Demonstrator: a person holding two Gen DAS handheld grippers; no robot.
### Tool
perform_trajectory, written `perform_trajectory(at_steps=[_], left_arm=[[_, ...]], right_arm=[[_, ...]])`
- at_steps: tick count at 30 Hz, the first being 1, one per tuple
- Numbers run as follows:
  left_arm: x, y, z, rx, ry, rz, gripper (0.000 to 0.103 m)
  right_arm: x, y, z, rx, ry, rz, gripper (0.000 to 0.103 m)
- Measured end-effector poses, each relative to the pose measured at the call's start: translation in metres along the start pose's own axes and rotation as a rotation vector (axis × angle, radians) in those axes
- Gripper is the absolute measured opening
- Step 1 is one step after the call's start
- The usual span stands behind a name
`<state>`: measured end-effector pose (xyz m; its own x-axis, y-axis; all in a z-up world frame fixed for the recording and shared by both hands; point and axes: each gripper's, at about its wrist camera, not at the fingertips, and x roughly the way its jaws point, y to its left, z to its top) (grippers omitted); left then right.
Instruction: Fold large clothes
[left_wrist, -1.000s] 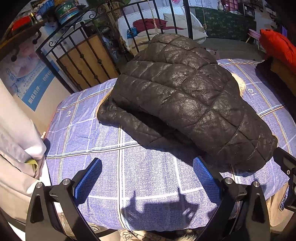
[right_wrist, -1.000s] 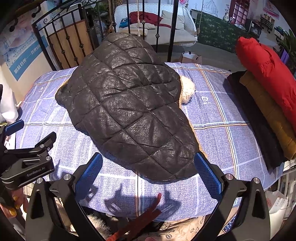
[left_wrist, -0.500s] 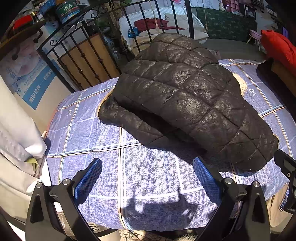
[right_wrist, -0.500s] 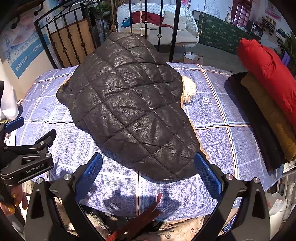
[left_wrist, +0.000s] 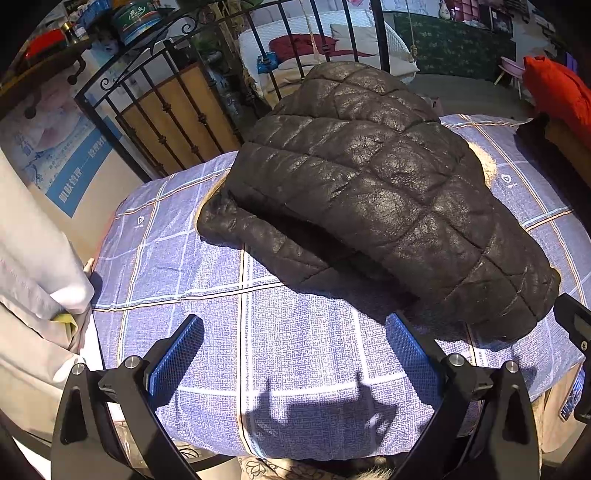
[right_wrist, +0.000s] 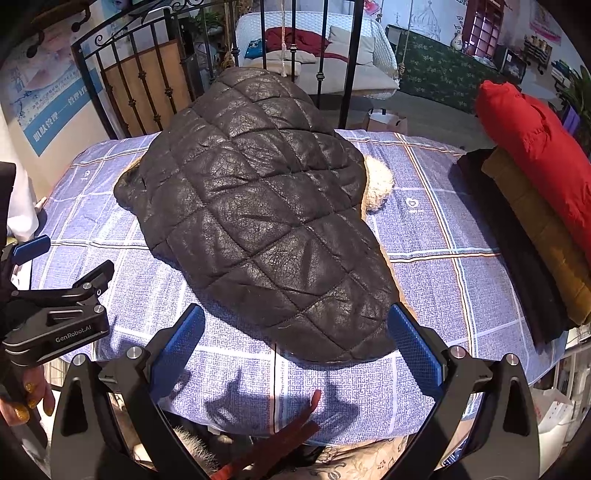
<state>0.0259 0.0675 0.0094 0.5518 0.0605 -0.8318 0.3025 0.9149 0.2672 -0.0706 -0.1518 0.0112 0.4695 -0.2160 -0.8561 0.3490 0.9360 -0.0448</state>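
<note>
A black quilted jacket (left_wrist: 373, 188) (right_wrist: 258, 206) with pale fleece lining (right_wrist: 376, 182) lies folded on the blue checked table cover (left_wrist: 295, 354) (right_wrist: 424, 229), its far end hanging over the back edge. One sleeve (left_wrist: 258, 236) sticks out at the jacket's left side. My left gripper (left_wrist: 295, 343) is open above the bare cover, just short of the jacket's near left edge. Over the jacket's near hem, my right gripper (right_wrist: 295, 336) is open too, nothing between its blue pads (right_wrist: 413, 347).
A stack of folded clothes, red (right_wrist: 535, 147) on ochre and black, lies at the table's right edge. A black iron railing (left_wrist: 166, 110) stands behind the table. The left gripper's body (right_wrist: 55, 317) and a hand show at the right view's left. Pale fabric (left_wrist: 33, 277) hangs left.
Both views have drifted slightly; the jacket sits a little farther from the gripper tips than a second ago. Both grippers stay open and hold nothing.
</note>
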Motion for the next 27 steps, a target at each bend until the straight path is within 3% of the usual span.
perform_trajectory(at_steps=[27], left_arm=[[0.021, 0.000, -0.003, -0.001, 0.008, -0.026, 0.097]], right_arm=[[0.013, -0.003, 0.001, 0.008, -0.029, 0.051, 0.097]])
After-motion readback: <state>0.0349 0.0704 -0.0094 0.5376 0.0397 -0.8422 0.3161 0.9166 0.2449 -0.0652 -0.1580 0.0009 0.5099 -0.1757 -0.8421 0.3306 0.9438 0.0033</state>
